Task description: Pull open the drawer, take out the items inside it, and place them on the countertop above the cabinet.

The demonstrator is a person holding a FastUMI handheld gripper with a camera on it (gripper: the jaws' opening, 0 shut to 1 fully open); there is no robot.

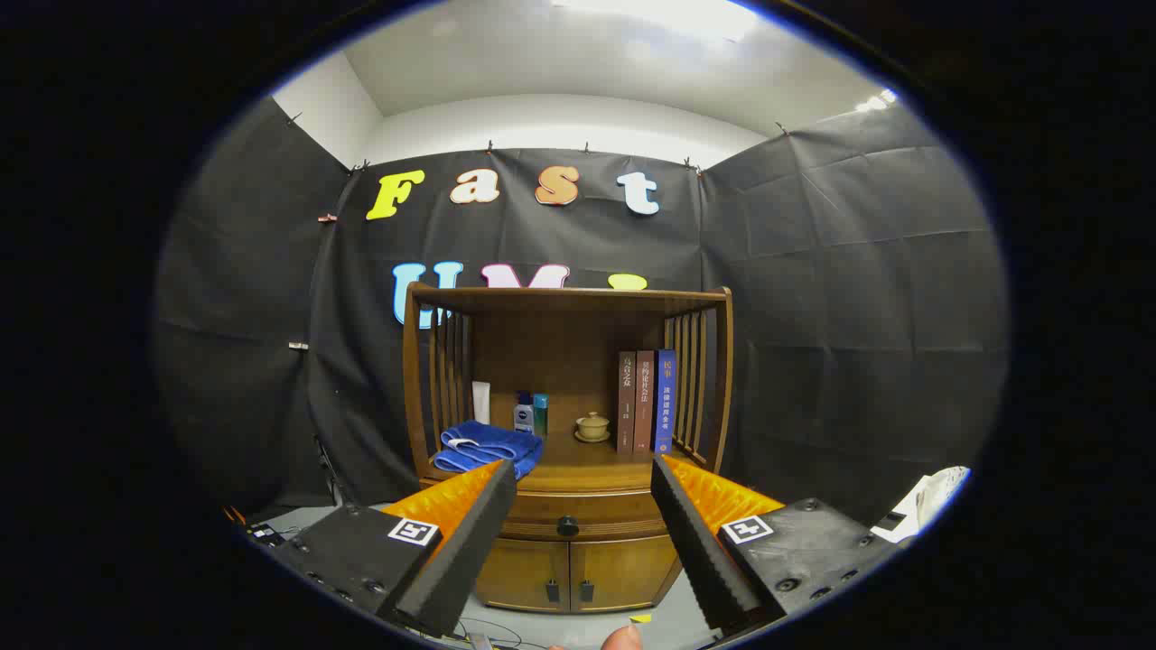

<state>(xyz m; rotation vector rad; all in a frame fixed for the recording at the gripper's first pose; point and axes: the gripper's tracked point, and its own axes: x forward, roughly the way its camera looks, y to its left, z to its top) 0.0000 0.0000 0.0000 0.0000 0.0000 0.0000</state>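
Observation:
A wooden cabinet (567, 379) stands ahead against the booth wall. Its drawer (578, 516) is closed, with a dark round knob (567, 525) in the middle of the front. The countertop (587, 459) above the drawer carries a folded blue towel (488, 447), a white tube (480, 402), two small bottles (531, 413), a small lidded cup on a saucer (592, 427) and three upright books (646, 402). My gripper (582, 483) is open, some way back from the cabinet, and the knob shows between its fingers. The drawer's contents are hidden.
Below the drawer are two small doors (571, 571) with dark handles. Slatted wooden sides and a top board enclose the shelf space. A white cloth-like object (930, 501) lies off to the right. A fingertip (621, 637) shows below the fingers.

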